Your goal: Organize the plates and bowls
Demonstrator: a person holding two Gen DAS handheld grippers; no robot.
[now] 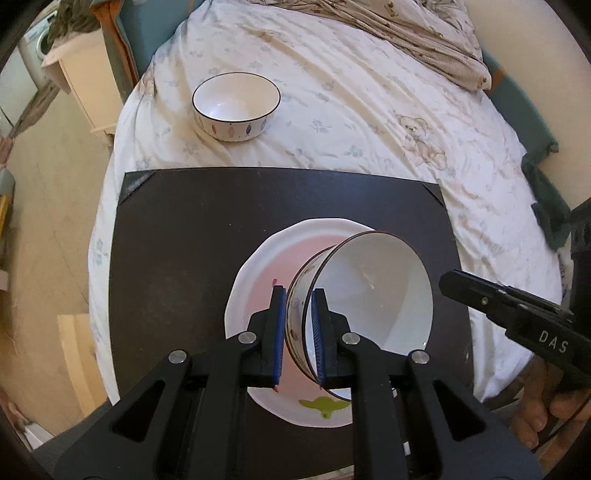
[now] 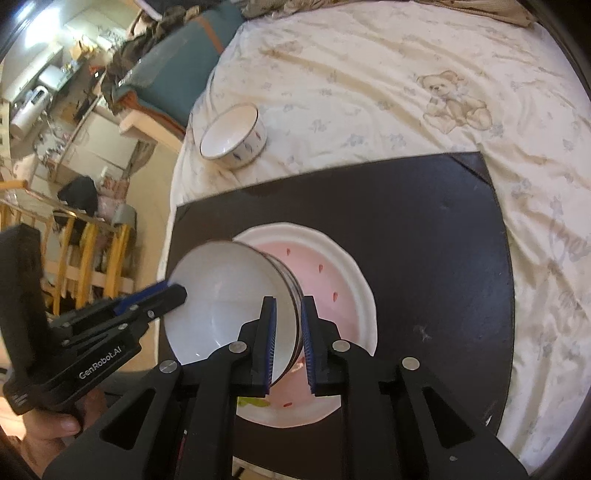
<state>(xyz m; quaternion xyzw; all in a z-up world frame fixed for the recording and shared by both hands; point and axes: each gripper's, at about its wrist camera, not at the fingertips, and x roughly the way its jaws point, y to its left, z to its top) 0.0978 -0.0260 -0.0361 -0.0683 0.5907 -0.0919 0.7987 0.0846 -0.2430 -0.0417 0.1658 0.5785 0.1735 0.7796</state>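
My left gripper is shut on the rim of a white bowl with a dark edge, held tilted on its side over a pink and white plate. My right gripper is shut on the opposite rim of the same bowl. The plate lies on a dark mat. A second white bowl stands upright on the bed sheet beyond the mat; it also shows in the right wrist view.
The mat lies on a bed with a teddy-bear sheet. A crumpled blanket lies at the far end. A pale bedside cabinet and a wooden railing stand left of the bed.
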